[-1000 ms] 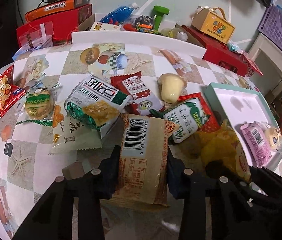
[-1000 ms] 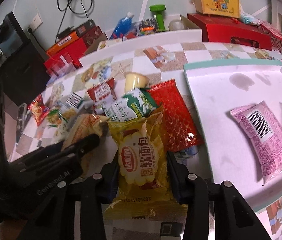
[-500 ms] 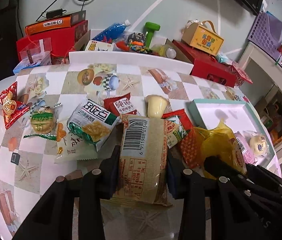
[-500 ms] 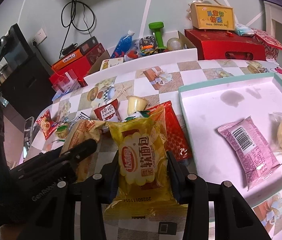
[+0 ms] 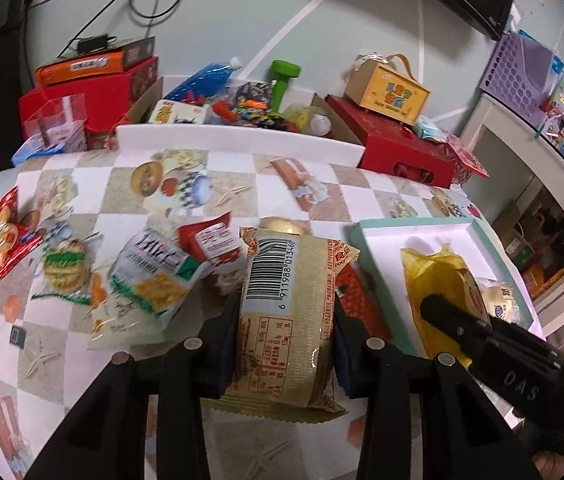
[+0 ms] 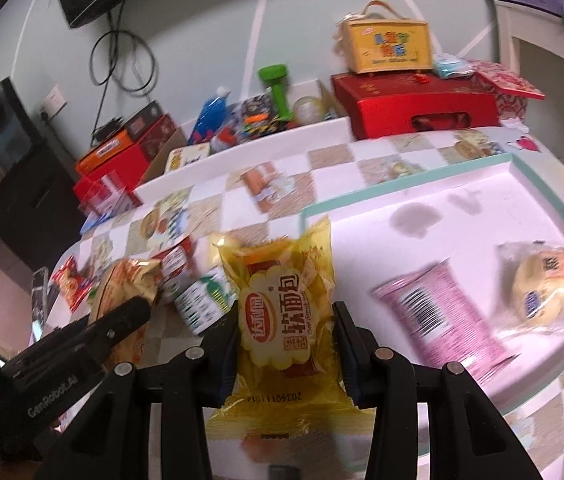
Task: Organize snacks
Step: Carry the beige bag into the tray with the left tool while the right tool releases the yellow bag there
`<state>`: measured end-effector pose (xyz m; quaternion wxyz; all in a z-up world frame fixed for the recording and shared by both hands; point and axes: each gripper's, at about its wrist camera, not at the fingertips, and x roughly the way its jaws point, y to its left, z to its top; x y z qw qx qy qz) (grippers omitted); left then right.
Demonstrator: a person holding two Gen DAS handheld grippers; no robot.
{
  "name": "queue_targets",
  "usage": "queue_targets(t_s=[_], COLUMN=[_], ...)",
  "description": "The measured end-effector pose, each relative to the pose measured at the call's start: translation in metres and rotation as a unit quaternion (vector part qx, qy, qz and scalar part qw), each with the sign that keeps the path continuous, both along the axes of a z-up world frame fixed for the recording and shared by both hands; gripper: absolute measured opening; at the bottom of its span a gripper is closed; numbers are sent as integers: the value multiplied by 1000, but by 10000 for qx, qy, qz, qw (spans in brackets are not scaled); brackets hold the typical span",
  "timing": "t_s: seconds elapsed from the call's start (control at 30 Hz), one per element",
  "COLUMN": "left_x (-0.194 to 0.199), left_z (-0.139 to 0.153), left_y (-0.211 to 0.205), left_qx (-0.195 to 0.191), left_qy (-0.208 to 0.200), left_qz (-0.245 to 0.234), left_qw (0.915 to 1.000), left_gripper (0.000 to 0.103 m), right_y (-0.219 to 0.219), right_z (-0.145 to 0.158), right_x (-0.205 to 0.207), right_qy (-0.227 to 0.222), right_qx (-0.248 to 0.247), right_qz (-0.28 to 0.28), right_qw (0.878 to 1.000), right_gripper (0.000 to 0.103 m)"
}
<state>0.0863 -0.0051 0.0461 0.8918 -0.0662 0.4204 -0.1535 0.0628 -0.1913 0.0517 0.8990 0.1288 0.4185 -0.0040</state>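
A tan snack packet point(image 5: 288, 320), barcode side up, sits clamped between the jaws of the left gripper point(image 5: 286, 344), held above the checkered counter point(image 5: 242, 196) with its far end over the loose pile of snacks. A yellow soft-bread packet point(image 6: 282, 308) is pinched the same way in the right gripper point(image 6: 286, 344), hanging over the near left corner of the white tray with the teal rim point(image 6: 402, 192). Inside that tray lie a pink packet point(image 6: 438, 312) and, just beside it to the right, a clear-wrapped round bun point(image 6: 542, 292). On the counter left of the tray lie a green-and-white cracker pack point(image 5: 154, 276), a red packet point(image 5: 212, 240), a small round cake in green trim point(image 5: 62, 270) and, well apart at the left edge, a red sachet point(image 5: 4, 232). Red boxes point(image 6: 414, 104) and a yellow gift box point(image 6: 386, 46) stand behind.
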Motion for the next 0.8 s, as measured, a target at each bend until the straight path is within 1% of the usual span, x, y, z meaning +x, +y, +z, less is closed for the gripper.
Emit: queue_targets(t_s=[0.2,0.3,0.47,0.63,0.8], left_x=[15,18,18,22,35], left_z=[7,4,-5,-8,-4], left_y=[-37,-56,-68,-79,-110], left_qx=[-54,6,133,169,275], left_qy=[-140,-108,44,102,81], left_qz=[-389,-553,-604,-714,-1042], left_qw=[9991,9984,9981,9973,9941], left_gripper=[41,41,41,41,41], right_y=[-38,-53,-61,-71,-89], right_z=[7,2,-8,-6,-9], right_x=[9,11,9,4,-2], right_qy=[-105,-2,135,86,112], right_qx=[-100,-77,22,106,237], right_qz=[-440,-563,-590,-734,-976], right_qw=[9989,9984,9982,9972,9949], right_gripper=[45,45,45,45,45])
